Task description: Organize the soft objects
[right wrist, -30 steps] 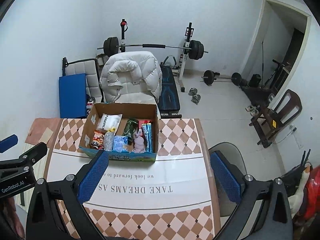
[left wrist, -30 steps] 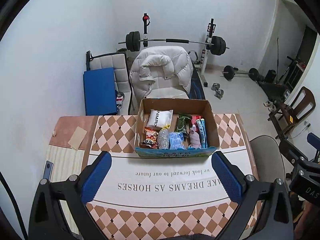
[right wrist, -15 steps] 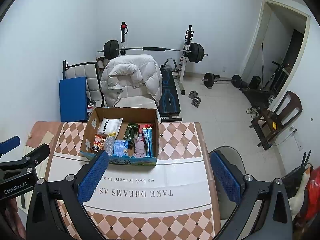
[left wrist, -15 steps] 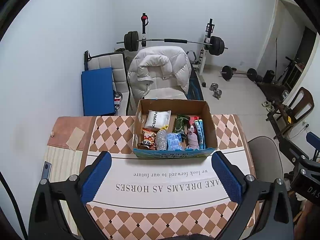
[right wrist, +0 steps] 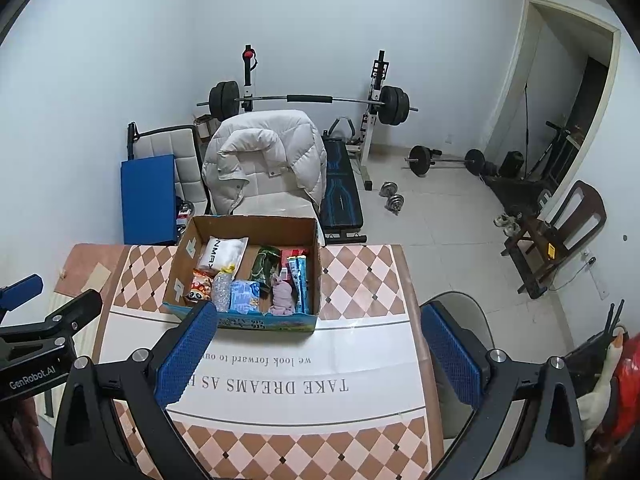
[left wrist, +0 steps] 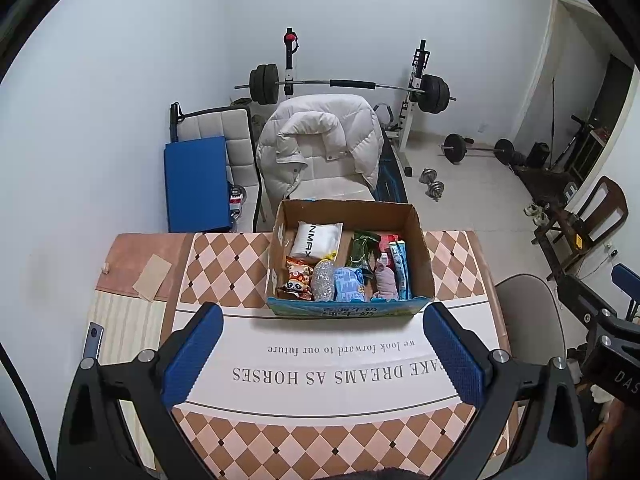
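An open cardboard box [left wrist: 420, 236] stands on the far part of the table and also shows in the right wrist view [right wrist: 316, 264]. It holds several soft packs: a white pouch [left wrist: 316, 236], a panda snack bag [left wrist: 298, 278], a silver bag [left wrist: 323, 284], a light blue pack [left wrist: 350, 284], a green pack [left wrist: 362, 250], a pink cloth [left wrist: 386, 280]. My left gripper [left wrist: 322, 354] is open and empty, held above the table in front of the box. My right gripper [right wrist: 318, 354] is open and empty, to the right of the left one.
The table [left wrist: 320, 384] wears a checked cloth with printed words. A chair with a white puffer jacket [left wrist: 320, 140] stands behind the box. A grey chair [left wrist: 528, 312] is at the table's right edge. A barbell rack [left wrist: 348, 84] and loose weights fill the floor behind.
Both grippers have drawn back and risen a little, so the box looks slightly smaller and farther. Both stay open and empty.
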Demonstrator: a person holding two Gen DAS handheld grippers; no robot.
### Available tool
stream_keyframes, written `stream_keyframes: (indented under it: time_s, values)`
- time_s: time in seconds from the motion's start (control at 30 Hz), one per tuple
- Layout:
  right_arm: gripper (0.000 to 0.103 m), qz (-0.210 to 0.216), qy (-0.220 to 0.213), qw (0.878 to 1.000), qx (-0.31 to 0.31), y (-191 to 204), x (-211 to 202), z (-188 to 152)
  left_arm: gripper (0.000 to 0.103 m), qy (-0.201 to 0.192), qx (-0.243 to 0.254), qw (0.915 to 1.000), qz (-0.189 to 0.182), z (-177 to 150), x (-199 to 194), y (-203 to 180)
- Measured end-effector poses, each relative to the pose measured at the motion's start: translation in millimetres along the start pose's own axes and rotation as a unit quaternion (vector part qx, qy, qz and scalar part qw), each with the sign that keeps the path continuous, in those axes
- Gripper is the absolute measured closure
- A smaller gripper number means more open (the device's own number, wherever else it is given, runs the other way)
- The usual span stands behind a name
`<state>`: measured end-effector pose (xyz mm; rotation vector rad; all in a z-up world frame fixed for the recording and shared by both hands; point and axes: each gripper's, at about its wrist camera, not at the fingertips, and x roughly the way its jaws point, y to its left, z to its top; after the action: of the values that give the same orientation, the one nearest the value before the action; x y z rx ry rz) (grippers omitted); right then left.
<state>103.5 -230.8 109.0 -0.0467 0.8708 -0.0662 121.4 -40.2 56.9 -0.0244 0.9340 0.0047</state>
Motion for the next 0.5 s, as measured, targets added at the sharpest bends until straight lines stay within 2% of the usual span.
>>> stream_keyframes:
  time_s: [0.5]
  values:
    - [0.0,0.0,-0.007,1.0,0.004,0.8,-6.9,6.3,0.0,-0.005,-0.003,1.0,0.001,3.3,-6.4,-5.1]
